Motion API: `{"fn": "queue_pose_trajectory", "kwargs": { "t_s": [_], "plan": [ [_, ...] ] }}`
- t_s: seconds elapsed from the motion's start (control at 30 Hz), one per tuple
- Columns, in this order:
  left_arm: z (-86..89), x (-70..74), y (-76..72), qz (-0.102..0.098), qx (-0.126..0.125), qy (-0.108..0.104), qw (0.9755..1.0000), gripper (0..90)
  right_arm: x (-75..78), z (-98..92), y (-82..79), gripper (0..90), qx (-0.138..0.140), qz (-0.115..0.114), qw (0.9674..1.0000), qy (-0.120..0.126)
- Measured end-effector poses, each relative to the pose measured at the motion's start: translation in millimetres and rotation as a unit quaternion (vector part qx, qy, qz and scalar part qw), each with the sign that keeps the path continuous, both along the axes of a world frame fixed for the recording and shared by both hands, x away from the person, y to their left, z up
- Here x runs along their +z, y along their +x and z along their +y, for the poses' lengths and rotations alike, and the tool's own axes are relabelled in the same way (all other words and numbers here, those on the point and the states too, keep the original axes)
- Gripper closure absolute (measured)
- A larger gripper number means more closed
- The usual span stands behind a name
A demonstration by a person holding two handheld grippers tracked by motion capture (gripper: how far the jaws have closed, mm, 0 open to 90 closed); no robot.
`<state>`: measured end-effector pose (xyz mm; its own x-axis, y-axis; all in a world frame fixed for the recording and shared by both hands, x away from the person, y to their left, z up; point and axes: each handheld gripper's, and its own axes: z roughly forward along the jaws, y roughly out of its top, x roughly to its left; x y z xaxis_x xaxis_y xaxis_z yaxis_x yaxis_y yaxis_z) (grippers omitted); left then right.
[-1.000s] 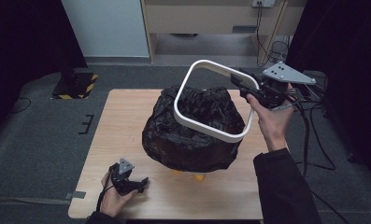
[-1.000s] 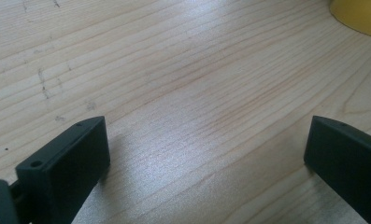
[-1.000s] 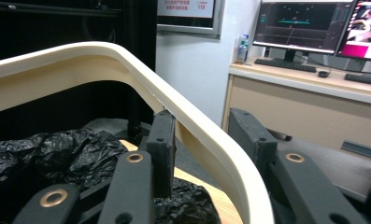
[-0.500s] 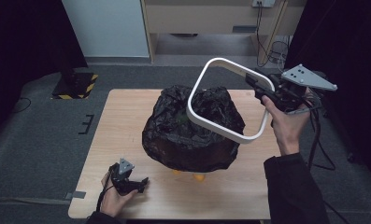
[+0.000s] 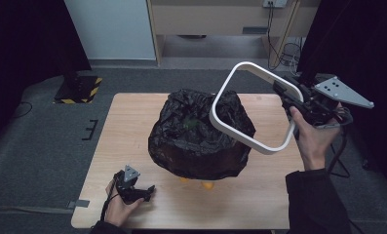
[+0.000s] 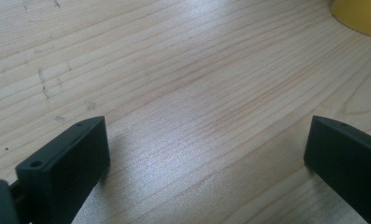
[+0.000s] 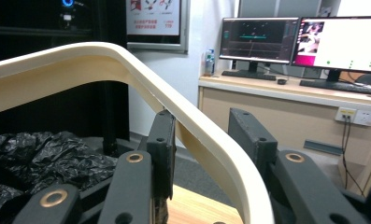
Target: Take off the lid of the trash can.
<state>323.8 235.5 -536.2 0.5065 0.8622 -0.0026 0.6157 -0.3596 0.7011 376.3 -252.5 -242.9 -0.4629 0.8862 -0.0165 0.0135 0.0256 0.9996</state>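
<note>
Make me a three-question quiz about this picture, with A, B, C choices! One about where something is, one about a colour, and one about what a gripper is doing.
1. Where is the black bag?
A. on the floor
B. on the table
C. on a shelf

2. What colour is the ring?
A. white
B. red
C. green

3. What is the left gripper doing?
A. squeezing the bag
B. holding the ring
C. resting open with nothing in it

Answers:
1 B, the bag sits mid-table in the high view.
2 A, the ring is white, held up in the right gripper.
3 C, the left gripper view shows its jaws wide apart over bare wood.
</note>
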Motion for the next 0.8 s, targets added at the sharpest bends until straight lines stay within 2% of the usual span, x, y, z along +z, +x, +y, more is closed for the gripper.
{"fn": "queue_pose_trajectory", "kwargs": {
  "t_s": [0.27, 0.53, 0.8],
  "plan": [
    [-0.2, 0.0, 0.0, 0.0, 0.001, 0.0, 1.0, 0.0, -7.5, -18.8, -10.3, 62.6, -0.024, -0.006, 0.9997, 0.007],
    [-0.4, 0.0, 0.0, 0.0, 0.002, 0.0, 1.0, 0.0, -17.7, -30.5, -14.1, 62.6, -0.039, -0.005, 0.9991, 0.011],
    [-0.7, -0.1, 0.0, 0.0, 0.004, 0.0, 1.0, 0.0, -21.4, -41.7, -20.1, 62.6, -0.058, -0.008, 0.9982, 0.015]
  ]
}}
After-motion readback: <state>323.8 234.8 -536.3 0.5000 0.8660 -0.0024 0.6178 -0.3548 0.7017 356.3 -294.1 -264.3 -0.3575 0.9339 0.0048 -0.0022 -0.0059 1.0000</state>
